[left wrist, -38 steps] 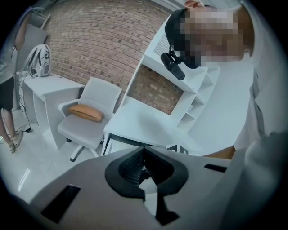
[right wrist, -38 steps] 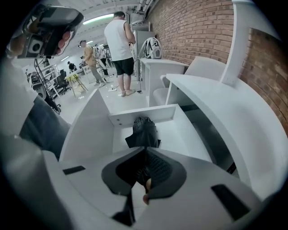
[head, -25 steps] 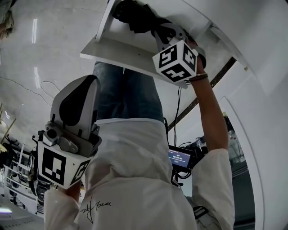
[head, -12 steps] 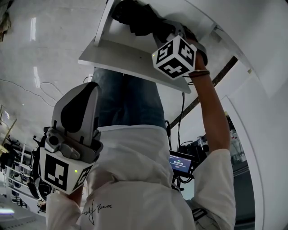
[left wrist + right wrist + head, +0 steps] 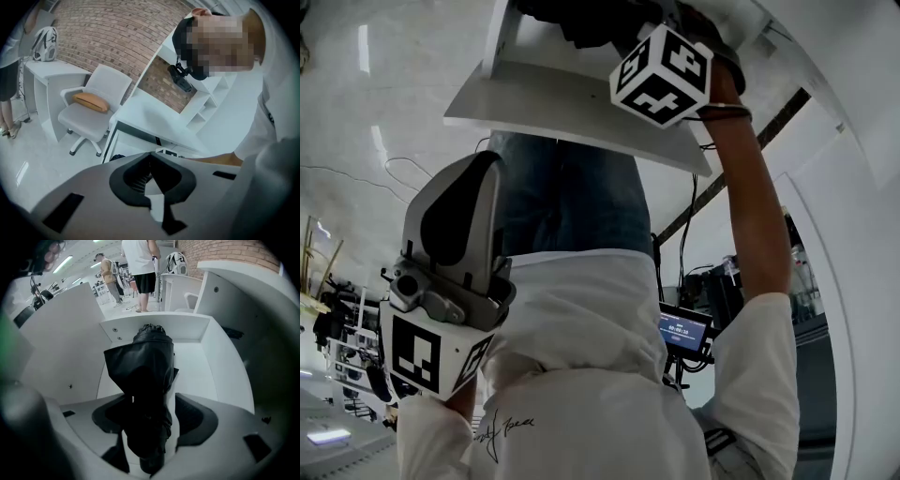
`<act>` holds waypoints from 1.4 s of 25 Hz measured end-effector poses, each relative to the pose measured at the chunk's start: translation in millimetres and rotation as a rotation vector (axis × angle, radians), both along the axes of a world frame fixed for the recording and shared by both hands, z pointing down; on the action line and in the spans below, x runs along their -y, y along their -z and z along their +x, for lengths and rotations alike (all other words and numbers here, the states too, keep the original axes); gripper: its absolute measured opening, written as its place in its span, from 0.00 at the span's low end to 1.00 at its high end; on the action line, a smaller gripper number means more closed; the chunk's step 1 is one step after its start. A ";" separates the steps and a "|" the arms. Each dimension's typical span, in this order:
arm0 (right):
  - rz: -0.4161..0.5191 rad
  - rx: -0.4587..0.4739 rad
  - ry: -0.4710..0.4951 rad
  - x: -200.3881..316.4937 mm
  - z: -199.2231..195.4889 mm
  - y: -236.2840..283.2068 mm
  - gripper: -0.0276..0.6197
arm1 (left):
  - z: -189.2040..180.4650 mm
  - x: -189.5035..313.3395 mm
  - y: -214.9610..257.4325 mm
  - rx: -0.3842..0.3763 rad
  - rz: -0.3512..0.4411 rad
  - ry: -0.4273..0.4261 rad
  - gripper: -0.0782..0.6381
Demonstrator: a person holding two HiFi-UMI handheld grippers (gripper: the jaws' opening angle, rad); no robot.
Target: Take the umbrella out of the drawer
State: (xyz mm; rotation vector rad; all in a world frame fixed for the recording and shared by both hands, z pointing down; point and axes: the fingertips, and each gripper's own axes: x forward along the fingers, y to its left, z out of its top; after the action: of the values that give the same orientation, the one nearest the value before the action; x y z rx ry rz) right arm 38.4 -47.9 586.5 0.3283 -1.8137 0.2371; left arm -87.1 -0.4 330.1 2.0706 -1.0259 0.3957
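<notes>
On your right gripper (image 5: 151, 420) the fingers have just been opening; they straddle the umbrella (image 5: 145, 366), mid-frame in the drawer (image 5: 213, 364), unclamped, likely lining up a grip. Left gripper (image 5: 151, 171): fingers together, empty.

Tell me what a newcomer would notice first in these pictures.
The black folded umbrella lying in the open white drawer catches the eye first. It sits between the wide jaws of the right gripper, which have just been opening. The left gripper, jaws together and empty, is held at the person's side, and its view shows a white chair with an orange cushion by a brick wall.
</notes>
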 end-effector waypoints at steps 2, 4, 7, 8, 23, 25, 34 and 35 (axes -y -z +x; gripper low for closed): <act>-0.017 0.003 -0.001 -0.5 -2.4 -3.8 0.46 | 1.3 1.6 0.3 -0.002 -0.004 -0.001 0.13; -0.025 -0.001 -0.003 -0.6 -3.2 -9.2 0.46 | 2.5 2.7 0.7 -0.004 -0.003 -0.001 0.13; -0.017 -0.030 0.007 -0.9 -5.6 -17.7 0.47 | 3.4 1.8 1.6 -0.005 0.000 -0.002 0.13; -0.009 -0.043 0.011 -1.3 -6.8 -20.8 0.47 | 3.7 1.2 2.1 -0.006 0.001 -0.002 0.13; -0.032 -0.058 -0.054 1.7 -4.9 -40.3 0.44 | 3.4 -5.4 17.6 -0.056 0.048 0.024 0.13; -0.029 -0.058 -0.062 0.6 -5.1 -40.4 0.43 | 2.6 -5.9 21.8 -0.055 0.058 0.027 0.13; -0.066 -0.062 -0.109 -11.7 1.3 -38.4 0.42 | -6.9 -1.5 40.6 -0.020 0.101 0.053 0.13; -0.071 -0.059 -0.112 -14.7 2.5 -37.7 0.42 | -6.3 -1.5 42.7 -0.018 0.105 0.051 0.13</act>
State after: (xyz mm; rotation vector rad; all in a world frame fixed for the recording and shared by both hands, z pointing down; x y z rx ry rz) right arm 40.8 -33.2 624.2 0.3837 -1.7262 0.3657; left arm -93.4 1.1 287.4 2.1316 -1.1077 0.3031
